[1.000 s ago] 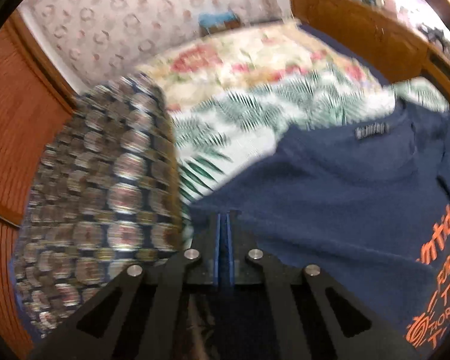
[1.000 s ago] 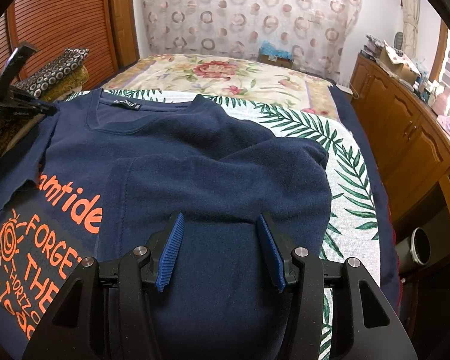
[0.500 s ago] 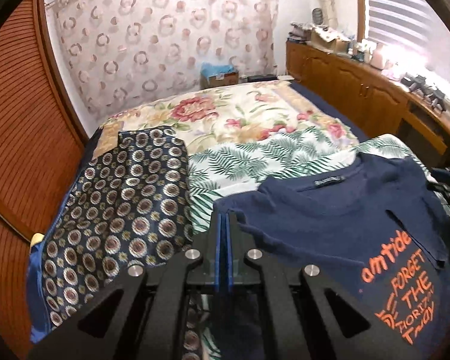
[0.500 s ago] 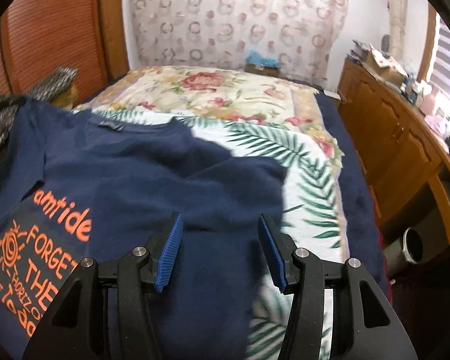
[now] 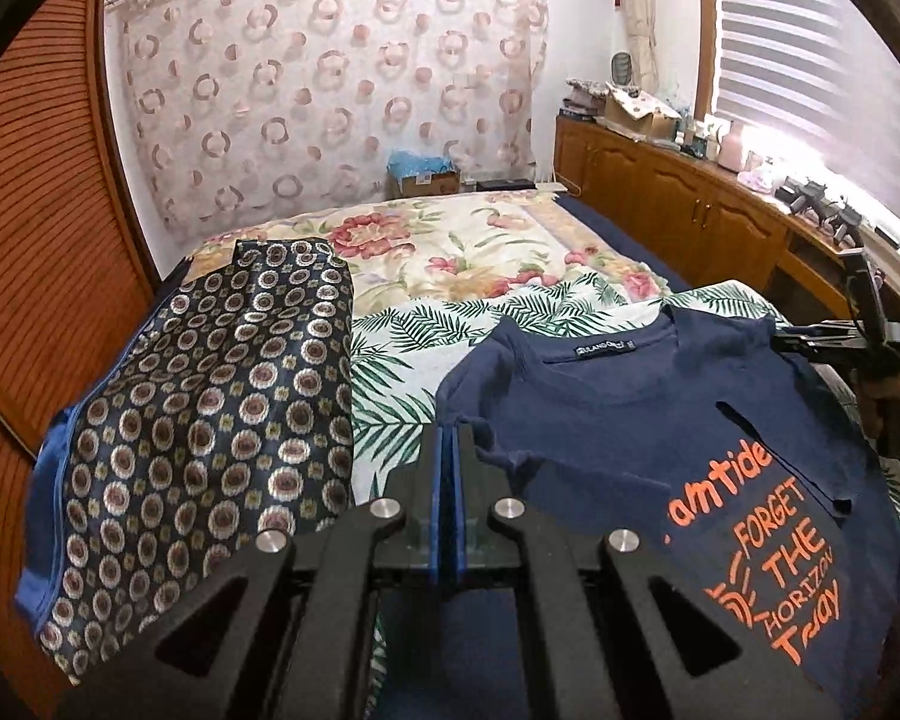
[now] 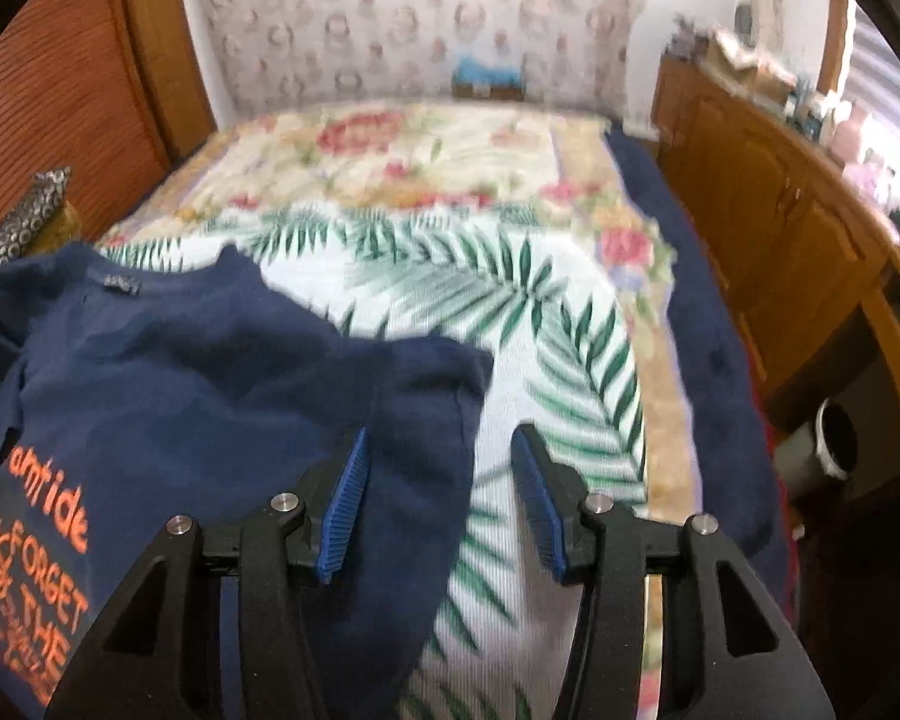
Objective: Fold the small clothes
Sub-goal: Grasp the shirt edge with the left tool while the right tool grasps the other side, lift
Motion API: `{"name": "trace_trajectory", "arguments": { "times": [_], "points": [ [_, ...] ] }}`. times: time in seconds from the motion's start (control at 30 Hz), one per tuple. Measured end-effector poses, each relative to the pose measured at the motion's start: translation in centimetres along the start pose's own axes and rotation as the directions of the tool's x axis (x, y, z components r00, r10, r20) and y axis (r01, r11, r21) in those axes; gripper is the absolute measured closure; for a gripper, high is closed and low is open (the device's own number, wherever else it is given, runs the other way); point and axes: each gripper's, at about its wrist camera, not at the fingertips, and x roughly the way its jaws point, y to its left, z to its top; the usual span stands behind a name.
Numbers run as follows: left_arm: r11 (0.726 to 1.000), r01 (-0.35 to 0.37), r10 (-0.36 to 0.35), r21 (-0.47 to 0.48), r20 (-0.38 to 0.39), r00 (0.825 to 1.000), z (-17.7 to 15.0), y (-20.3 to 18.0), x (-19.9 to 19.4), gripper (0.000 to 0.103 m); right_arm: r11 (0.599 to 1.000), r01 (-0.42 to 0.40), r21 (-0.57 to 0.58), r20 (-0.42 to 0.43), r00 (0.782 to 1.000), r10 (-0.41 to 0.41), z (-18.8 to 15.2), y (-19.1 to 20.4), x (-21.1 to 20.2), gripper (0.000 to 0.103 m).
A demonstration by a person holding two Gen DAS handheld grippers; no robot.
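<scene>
A navy T-shirt (image 5: 630,420) with orange print lies front up on the bed, collar toward the far wall. My left gripper (image 5: 449,438) is shut, and the shirt's left sleeve edge runs into its blue pads. In the right wrist view the same T-shirt (image 6: 210,390) fills the left half. My right gripper (image 6: 440,438) hangs over its right edge. Its jaws are closing and still apart. The folded navy edge lies between them, and the pads do not press on it. The right gripper (image 5: 810,343) also shows at the shirt's far shoulder, held by a hand (image 5: 894,414).
A folded dark cloth (image 5: 210,408) with a circle pattern lies left of the shirt. The bed (image 5: 480,252) wears a floral and a palm-leaf cover. A wooden cabinet (image 5: 690,210) lines the right side, a louvred wooden door (image 5: 30,210) the left. A grey pipe (image 6: 828,444) stands on the floor.
The left gripper has pulled back and up, staying shut at the sleeve. The right gripper has slid right from over the shirt's body to its right edge, and its jaws have narrowed.
</scene>
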Motion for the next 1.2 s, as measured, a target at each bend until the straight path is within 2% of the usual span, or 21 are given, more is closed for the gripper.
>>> {"name": "trace_trajectory", "arguments": {
  "times": [0.03, 0.07, 0.13, 0.33, 0.63, 0.87, 0.97, 1.2],
  "points": [
    [1.0, -0.004, 0.004, -0.003, 0.01, 1.0, -0.4, -0.1, -0.7, 0.102, 1.0, -0.017, 0.008, 0.011, 1.0, 0.017, 0.0, 0.1, -0.1, 0.083],
    [1.0, -0.006, 0.006, -0.006, 0.017, 1.0, -0.7, -0.1, -1.2, 0.102, 0.999, -0.039, 0.012, 0.019, 0.999, 0.038, -0.1, 0.3, -0.1, 0.093],
    [1.0, -0.005, 0.005, -0.02, 0.04, 0.999, -1.5, -0.1, -2.9, 0.102, 0.999, -0.051, -0.009, 0.024, 0.998, 0.051, -0.2, 1.2, -0.7, 0.099],
    [0.999, 0.016, -0.011, -0.047, 0.102, 0.995, -4.5, 0.0, -8.2, 0.103, 0.995, -0.077, -0.061, 0.183, 0.979, 0.087, -1.2, 4.5, -7.7, 0.1],
    [0.995, 0.033, -0.014, -0.097, 0.188, 0.982, -8.6, 1.1, -15.3, 0.103, 0.982, -0.12, -0.149, 0.317, 0.934, 0.162, -4.7, 8.1, -17.6, 0.101],
    [0.992, 0.049, -0.023, -0.116, 0.213, 0.977, -11.5, 0.9, -19.9, 0.102, 0.971, -0.152, -0.187, 0.33, 0.921, 0.207, -7.4, 9.5, -23.1, 0.101],
    [0.992, 0.038, -0.013, -0.117, 0.207, 0.978, -12.4, 1.0, -21.3, 0.102, 0.967, -0.149, -0.208, 0.313, 0.926, 0.21, -8.9, 9.6, -24.8, 0.101],
    [0.992, 0.007, 0.013, -0.126, 0.155, 0.988, -14.3, 0.9, -22.5, 0.102, 0.968, -0.136, -0.21, 0.232, 0.955, 0.184, -12.9, 8.4, -26.8, 0.1]
  ]
}}
